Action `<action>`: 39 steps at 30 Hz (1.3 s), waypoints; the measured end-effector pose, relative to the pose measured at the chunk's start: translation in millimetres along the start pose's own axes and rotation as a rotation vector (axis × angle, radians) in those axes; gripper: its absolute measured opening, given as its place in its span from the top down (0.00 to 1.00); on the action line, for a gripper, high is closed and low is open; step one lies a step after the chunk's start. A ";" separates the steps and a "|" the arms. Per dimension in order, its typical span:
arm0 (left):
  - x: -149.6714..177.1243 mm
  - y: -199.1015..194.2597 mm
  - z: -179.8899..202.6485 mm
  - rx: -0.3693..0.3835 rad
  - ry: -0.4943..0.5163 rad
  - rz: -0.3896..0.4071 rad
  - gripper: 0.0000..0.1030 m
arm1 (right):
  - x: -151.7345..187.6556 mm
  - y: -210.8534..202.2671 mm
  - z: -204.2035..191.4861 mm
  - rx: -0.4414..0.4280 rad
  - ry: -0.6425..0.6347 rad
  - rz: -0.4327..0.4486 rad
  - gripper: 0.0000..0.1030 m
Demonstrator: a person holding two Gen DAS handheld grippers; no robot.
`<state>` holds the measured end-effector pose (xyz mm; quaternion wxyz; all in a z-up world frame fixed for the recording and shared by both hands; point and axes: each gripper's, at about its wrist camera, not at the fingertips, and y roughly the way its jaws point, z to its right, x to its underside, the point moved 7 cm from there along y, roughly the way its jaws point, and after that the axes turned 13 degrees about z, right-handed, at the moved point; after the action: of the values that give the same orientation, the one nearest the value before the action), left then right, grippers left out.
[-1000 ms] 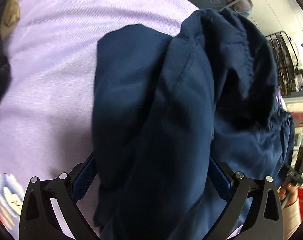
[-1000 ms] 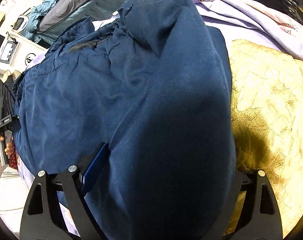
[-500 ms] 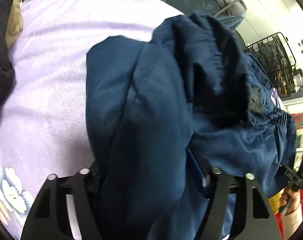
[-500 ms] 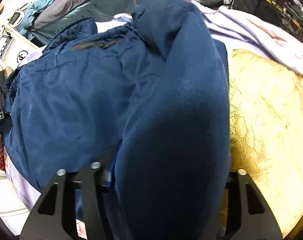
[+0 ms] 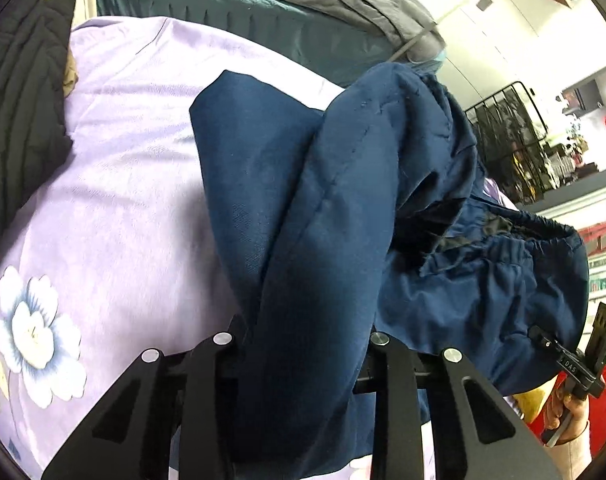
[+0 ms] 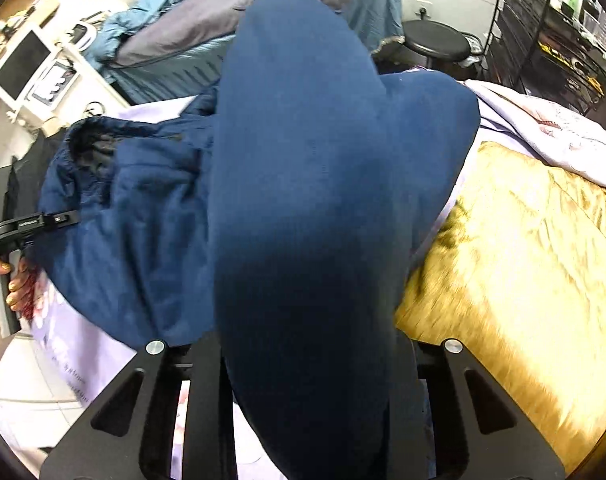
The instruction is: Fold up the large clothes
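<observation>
From the left wrist we see our left gripper clenched on a leg of the navy trousers, which drape over the lilac flowered sheet; their elastic waistband bunches toward our right hand, a bare stretch of sheet lies to the left, and a dark quilted cloth borders its far left edge. From the right wrist, our right gripper is clamped on the other navy trousers leg, lifted and hanging in front of the lens; a gold quilt lies open just to the right, and our left hand sits at the left edge.
</observation>
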<state>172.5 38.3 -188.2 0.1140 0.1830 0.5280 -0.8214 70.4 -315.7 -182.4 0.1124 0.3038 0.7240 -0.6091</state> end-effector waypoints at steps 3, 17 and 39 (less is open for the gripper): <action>20.8 -21.4 3.1 -0.005 0.009 -0.015 0.73 | 17.3 -18.4 -14.0 -0.018 -0.002 -0.017 0.73; 85.9 -67.2 -24.7 -0.021 -0.009 -0.034 0.73 | 89.7 -78.0 -54.7 0.012 0.001 -0.065 0.73; -8.2 -94.4 220.3 0.279 0.397 0.204 0.74 | 32.5 -241.6 31.7 0.114 0.068 0.267 0.79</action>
<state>104.3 -122.7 -24.2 0.0642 0.4068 0.4005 -0.8185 -101.2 -353.7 -10.6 0.1504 0.4236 0.6449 -0.6181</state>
